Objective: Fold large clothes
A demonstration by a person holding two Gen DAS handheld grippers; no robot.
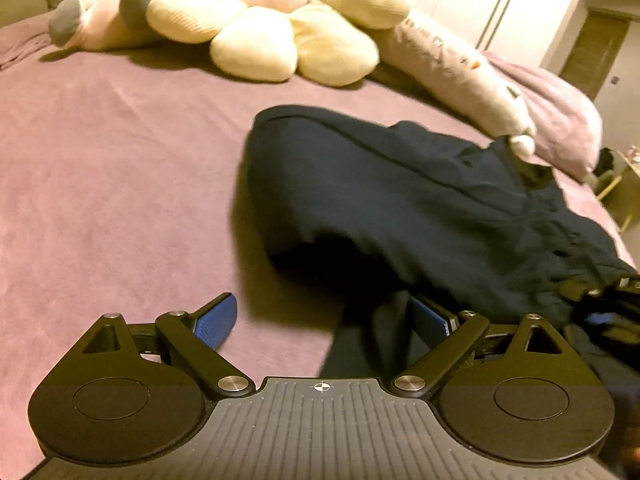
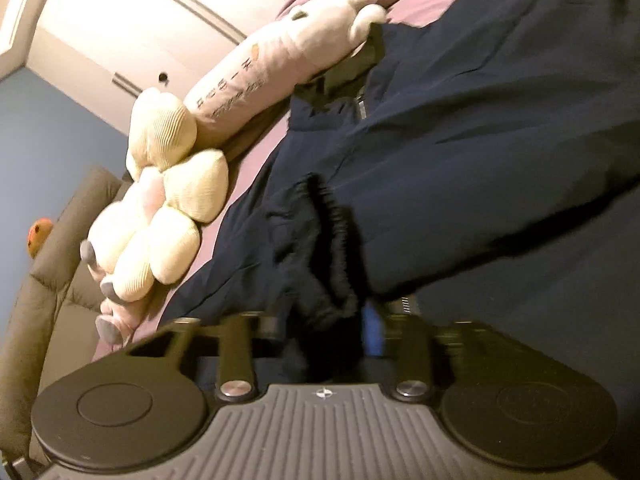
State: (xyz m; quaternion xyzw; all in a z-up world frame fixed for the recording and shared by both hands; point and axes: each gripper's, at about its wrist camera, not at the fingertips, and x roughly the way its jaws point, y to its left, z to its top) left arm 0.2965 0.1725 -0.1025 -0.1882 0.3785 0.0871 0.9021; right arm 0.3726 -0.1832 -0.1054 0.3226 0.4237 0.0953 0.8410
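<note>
A large navy garment (image 1: 400, 200) lies bunched on the purple bed sheet (image 1: 120, 160), one sleeve raised in an arch. My left gripper (image 1: 324, 320) hovers low over the sheet with its blue pads (image 1: 216, 320) spread wide. A dark fold of the cloth hangs beside the right pad and is not pinched. In the right wrist view the navy garment (image 2: 480, 160) fills the frame. My right gripper (image 2: 336, 336) is shut on a gathered elastic cuff (image 2: 336, 248). One blue pad (image 2: 372, 332) shows; the rest is buried in cloth.
A cream flower-shaped cushion (image 1: 280, 28) and a pink plush toy with grey feet (image 1: 92, 16) lie at the head of the bed. A long pale plush (image 1: 460, 72) lies along the garment's far side. White wardrobe doors (image 1: 500, 0) stand behind.
</note>
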